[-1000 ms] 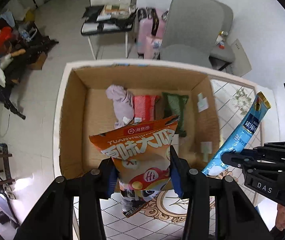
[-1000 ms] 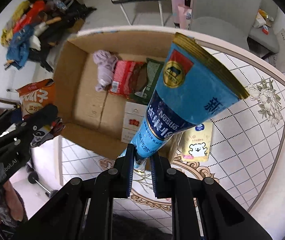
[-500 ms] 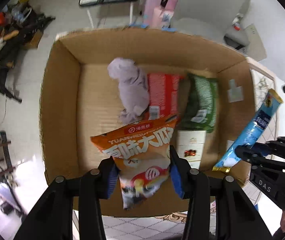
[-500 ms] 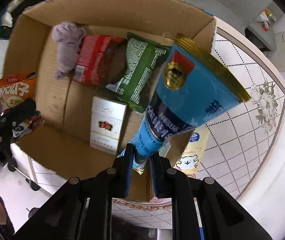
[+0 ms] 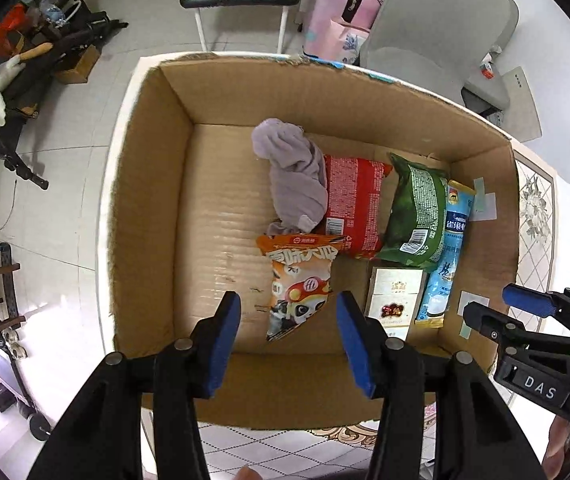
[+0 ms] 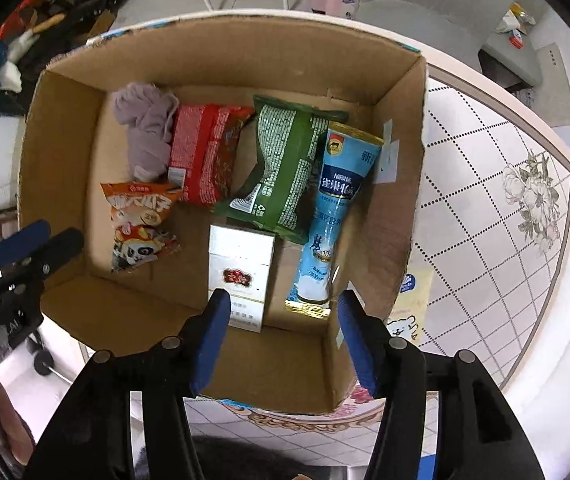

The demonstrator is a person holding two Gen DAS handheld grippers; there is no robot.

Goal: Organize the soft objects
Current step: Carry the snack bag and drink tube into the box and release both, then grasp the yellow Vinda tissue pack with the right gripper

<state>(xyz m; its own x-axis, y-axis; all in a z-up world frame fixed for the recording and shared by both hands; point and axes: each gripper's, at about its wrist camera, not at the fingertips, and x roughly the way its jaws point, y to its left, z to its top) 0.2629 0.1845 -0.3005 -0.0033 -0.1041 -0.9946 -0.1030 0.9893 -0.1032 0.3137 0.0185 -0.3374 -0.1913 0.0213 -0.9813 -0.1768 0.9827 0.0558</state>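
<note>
An open cardboard box [image 5: 149, 216] [image 6: 413, 184] holds the soft items. The orange snack bag [image 5: 299, 280] [image 6: 139, 222] lies on the box floor, just beyond my left gripper [image 5: 289, 336], which is open and empty. The blue Nestle pouch [image 6: 331, 216] [image 5: 447, 256] lies along the box's right wall, beyond my right gripper [image 6: 283, 332], which is open and empty. Also inside are a lilac cloth [image 5: 293, 176] [image 6: 147, 132], a red packet [image 5: 351, 208] [image 6: 205, 152], a green packet [image 5: 417, 212] [image 6: 285, 168] and a white carton [image 5: 395, 300] [image 6: 241, 272].
The box stands on a round patterned table [image 6: 505, 216]. A pale yellow pouch [image 6: 413, 304] lies on the table against the box's right side. A grey chair [image 5: 441, 20], pink luggage [image 5: 333, 12] and floor clutter [image 5: 9, 64] lie beyond.
Both grippers have opened and let go. The orange snack bag and the blue pouch dropped from the jaws onto the box floor. Both grippers sit over the box's near edge.
</note>
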